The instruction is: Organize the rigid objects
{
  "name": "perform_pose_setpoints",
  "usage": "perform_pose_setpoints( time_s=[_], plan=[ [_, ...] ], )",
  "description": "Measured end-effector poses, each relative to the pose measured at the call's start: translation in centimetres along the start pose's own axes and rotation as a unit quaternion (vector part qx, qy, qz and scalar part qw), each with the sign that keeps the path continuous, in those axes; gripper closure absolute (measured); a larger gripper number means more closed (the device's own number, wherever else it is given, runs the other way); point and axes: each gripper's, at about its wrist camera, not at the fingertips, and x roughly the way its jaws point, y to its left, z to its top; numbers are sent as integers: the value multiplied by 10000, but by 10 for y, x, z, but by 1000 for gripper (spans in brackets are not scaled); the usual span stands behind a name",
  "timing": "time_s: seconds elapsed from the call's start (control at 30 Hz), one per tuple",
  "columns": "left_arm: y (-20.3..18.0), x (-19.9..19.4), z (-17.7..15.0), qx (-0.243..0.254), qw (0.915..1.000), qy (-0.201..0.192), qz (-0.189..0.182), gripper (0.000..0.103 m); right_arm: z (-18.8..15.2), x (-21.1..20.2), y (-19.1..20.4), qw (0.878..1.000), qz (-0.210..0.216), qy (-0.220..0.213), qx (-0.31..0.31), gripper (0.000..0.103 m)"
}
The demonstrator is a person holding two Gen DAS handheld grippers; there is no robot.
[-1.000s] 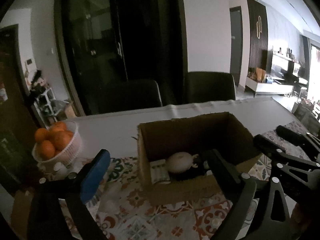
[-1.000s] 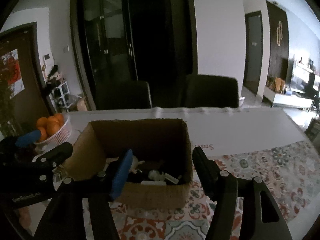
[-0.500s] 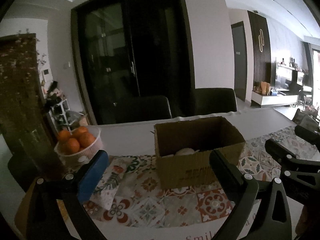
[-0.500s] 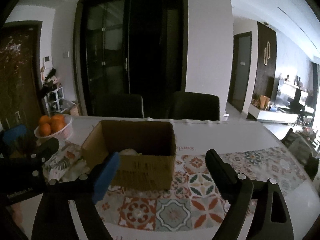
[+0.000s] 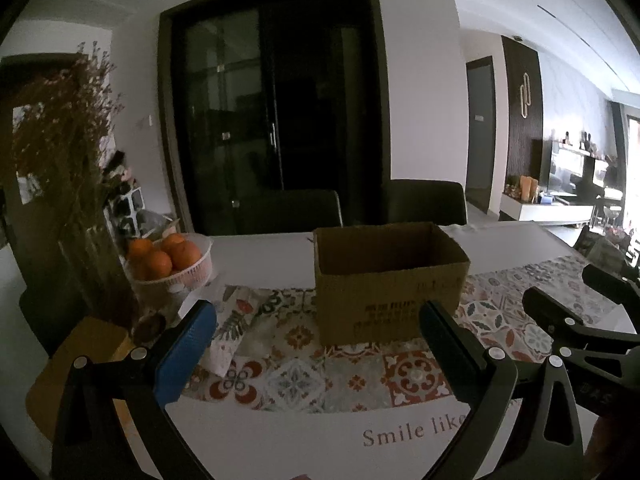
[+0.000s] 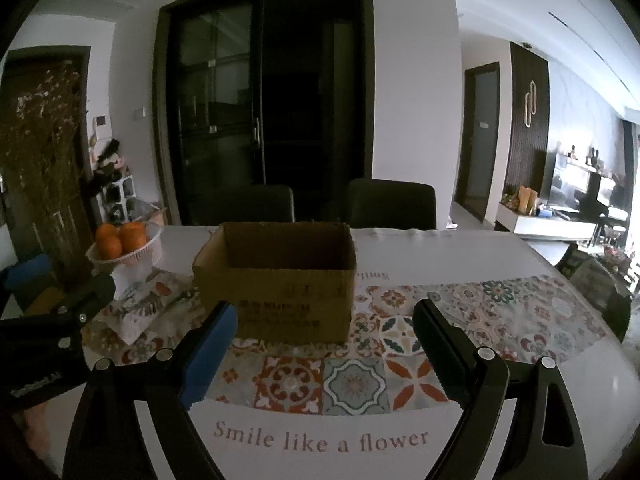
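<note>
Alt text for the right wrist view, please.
Open, empty right gripper points at a cardboard box standing on a patterned table runner. Left of the box sit a basket of oranges and the left gripper.

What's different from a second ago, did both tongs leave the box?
Yes. Both tongs, left and right, backed away from the cardboard box; its contents are now out of sight. The right jaws have just been opening, empty. Box and orange basket stayed put.
</note>
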Motion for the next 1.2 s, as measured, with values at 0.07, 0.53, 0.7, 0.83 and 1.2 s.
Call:
perform_pose_setpoints(
  time_s=[0.07, 0.53, 0.7, 0.83, 1.2],
  plan=[
    [1, -2, -3, -18, 10000, 12, -5, 0, -3, -2, 2, 10000, 44, 34, -2, 13],
    [2, -14, -14, -54, 10000, 37, -15, 0, -19, -13, 6, 9997, 155, 146, 68, 13],
    [0, -18, -15, -38, 10000, 37, -50, 0, -20, -14, 5, 9997, 174, 162, 86, 13],
    [0, -18, -15, -39, 10000, 44, -48, 0, -21, -14, 4, 9997, 172, 158, 87, 13],
    [1, -17, -15, -44, 10000, 70, -54, 0, -22, -16, 4, 9997, 188, 155, 79, 13]
  ],
)
